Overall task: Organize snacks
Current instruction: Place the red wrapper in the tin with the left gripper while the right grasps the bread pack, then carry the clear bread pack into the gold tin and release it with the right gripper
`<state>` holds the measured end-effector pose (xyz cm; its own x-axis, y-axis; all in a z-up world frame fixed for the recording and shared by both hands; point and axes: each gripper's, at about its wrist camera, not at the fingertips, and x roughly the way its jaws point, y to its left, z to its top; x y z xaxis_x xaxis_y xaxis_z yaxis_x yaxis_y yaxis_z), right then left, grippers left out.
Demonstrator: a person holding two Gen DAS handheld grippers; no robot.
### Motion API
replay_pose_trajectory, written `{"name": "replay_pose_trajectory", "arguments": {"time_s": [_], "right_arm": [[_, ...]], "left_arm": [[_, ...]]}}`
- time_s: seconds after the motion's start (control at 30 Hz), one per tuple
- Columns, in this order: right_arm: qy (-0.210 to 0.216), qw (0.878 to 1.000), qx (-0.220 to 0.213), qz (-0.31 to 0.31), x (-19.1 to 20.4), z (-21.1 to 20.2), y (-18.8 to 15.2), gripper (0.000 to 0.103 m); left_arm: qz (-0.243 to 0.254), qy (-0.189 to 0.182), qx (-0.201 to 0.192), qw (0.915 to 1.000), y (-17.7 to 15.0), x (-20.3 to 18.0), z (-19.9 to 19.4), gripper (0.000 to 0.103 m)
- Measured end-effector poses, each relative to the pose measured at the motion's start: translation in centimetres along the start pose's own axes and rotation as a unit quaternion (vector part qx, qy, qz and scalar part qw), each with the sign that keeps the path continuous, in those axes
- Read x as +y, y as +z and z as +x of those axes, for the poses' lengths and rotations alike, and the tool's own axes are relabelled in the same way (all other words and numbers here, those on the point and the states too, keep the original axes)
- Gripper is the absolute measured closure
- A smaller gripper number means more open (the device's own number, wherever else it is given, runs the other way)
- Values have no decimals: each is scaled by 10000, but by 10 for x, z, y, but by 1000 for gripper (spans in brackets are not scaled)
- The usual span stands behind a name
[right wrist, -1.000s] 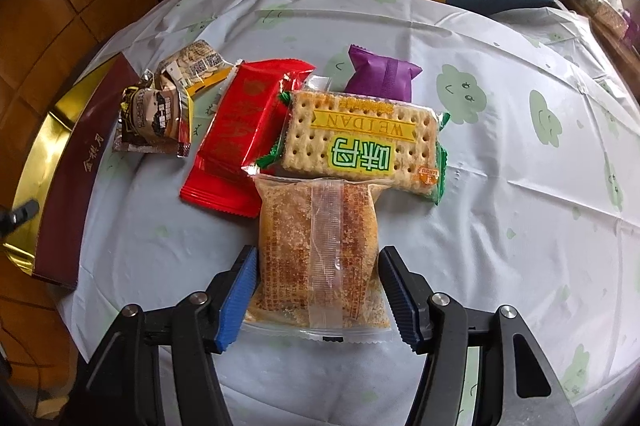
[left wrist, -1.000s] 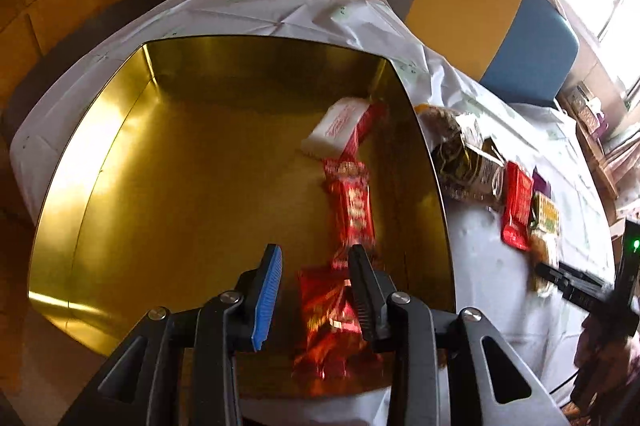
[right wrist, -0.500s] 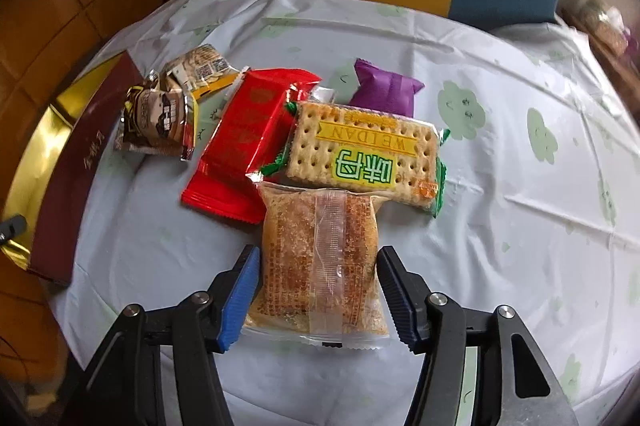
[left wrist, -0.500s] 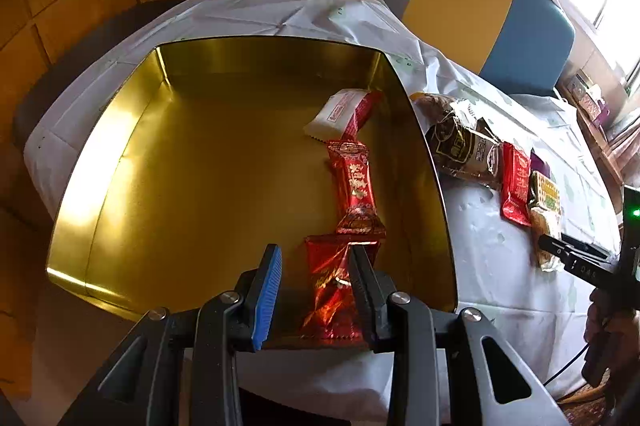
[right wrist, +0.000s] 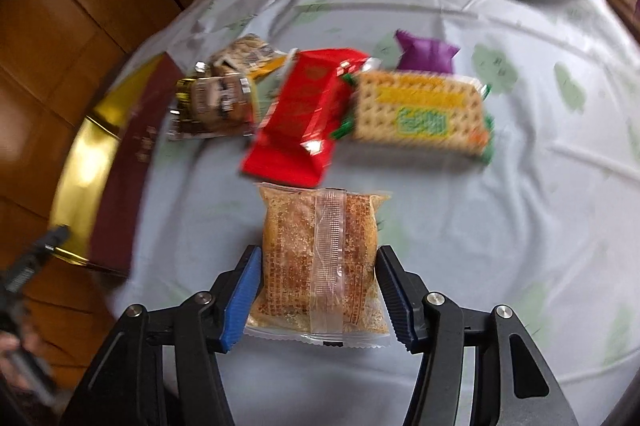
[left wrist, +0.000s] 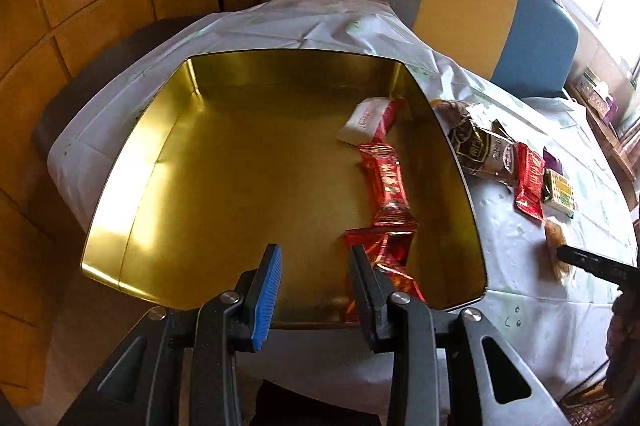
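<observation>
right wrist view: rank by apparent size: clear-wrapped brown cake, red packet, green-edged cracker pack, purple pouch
1. Clear-wrapped brown cake, between the right gripper fingers; nearest the lens, so its lead is unsure.
2-3. Green-edged cracker pack and flat red packet: look alike, not ranked; frame is blurred.
4. Purple pouch: smallest, partly hidden behind the crackers.

Your right wrist view is smeared: print on the cracker packet (right wrist: 420,115) and brown wrappers (right wrist: 216,101) unreadable. Your left gripper (left wrist: 314,284) covers the near end of the red foil packet (left wrist: 386,258). Gold tin (right wrist: 86,161) mostly out of frame.
</observation>
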<state>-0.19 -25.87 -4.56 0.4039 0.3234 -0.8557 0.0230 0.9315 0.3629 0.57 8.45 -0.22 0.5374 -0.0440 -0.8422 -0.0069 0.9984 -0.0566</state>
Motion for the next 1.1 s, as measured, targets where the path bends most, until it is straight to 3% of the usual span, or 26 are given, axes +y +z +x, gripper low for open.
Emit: {"name": "replay_pose_trajectory", "arguments": {"time_s": [0.17,0.4,0.8,0.97,1.1], "right_arm": [[865,9959,-21,282,27,-7,-12,45],[1180,9926,-126,-253,91,-12,1,45],[905,9818,-235,-1652,228,25,36,45],[640,9788,-5,-1946,259,68,43,44],[466,9789,108,-1988,260,83,41,44]], "left_arm": [[-98,50,-35,9999,-1,10,0,68],[-260,38,-31,9996,-3,21,1,68],[-790,68,-130,9968,-6,59,-2,68],[-941,117,-97,9955,-9,73,-2,68],[-962,119,-104,9952,-10,75,-2,68]]}}
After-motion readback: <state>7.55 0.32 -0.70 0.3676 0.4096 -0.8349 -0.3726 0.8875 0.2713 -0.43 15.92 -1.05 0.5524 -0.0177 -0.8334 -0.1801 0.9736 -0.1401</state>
